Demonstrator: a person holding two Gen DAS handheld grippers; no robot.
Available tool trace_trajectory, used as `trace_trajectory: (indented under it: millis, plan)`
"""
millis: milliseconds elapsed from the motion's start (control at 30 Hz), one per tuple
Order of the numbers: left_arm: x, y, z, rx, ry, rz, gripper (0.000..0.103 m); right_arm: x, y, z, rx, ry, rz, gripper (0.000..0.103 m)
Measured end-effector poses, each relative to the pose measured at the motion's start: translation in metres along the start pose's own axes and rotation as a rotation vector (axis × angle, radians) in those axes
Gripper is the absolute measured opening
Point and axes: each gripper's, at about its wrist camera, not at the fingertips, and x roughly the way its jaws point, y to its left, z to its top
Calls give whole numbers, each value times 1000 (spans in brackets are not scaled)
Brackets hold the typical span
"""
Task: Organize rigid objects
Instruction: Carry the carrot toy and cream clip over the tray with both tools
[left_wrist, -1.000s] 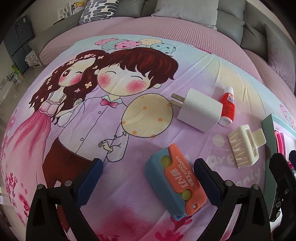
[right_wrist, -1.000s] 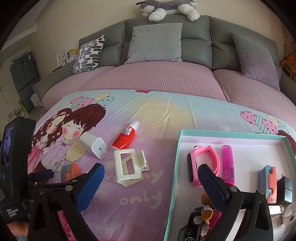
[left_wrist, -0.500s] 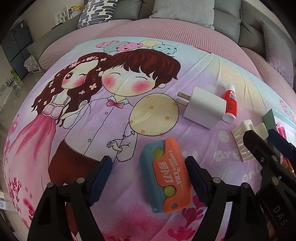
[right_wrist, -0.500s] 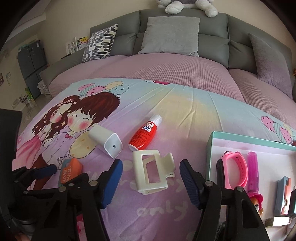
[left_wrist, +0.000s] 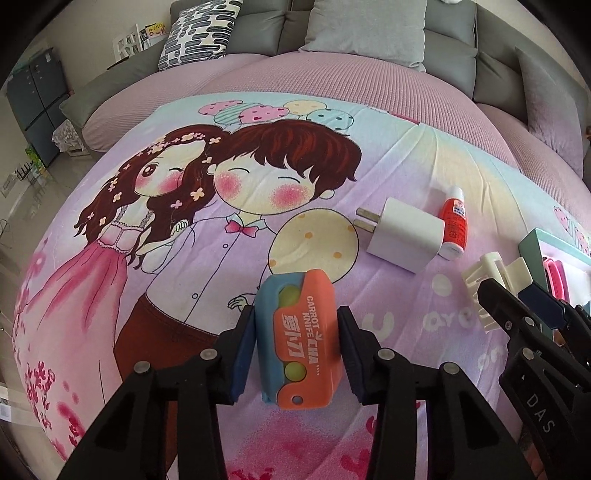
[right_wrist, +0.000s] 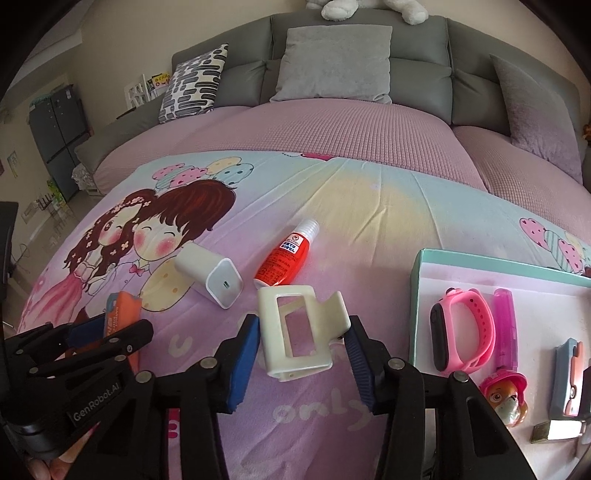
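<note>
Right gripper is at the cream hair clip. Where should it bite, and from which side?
Grip the hair clip across its long flat sides, coming in low from the near end. It lies flat, lengthwise between the right gripper fingers, whose pads already flank those sides.

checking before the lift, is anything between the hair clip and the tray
Nothing visible. The hair clip sits between the right claw's fingers, and only bare blanket lies between it and the tray's near wall. The glue bottle and charger lie on the far side.
</note>
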Motion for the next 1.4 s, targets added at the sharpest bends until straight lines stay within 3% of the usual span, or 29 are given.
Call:
trace_trajectory:
  millis: [167,333,533,733,967,1400]
  plan:
    - [-26,-4,7,-4,-78,-41,41,-34,-14,0,51,-70,-20,50]
    - [-45,-18,12,11,-134,-92,20,-63,-44,-6,146,-104,-81,50]
    - [-50,-41,12,73,-146,-114,20,-83,-88,-18,266,-100,-147,50]
    - [-59,-37,13,48,-166,-147,20,-97,-112,-30,356,-98,-172,50]
    - [-87,-28,17,16,-247,-173,20,-121,-128,-37,404,-129,-209,50]
    - [-140,-49,16,77,-381,-267,20,-164,-167,-44,488,-194,-279,50]
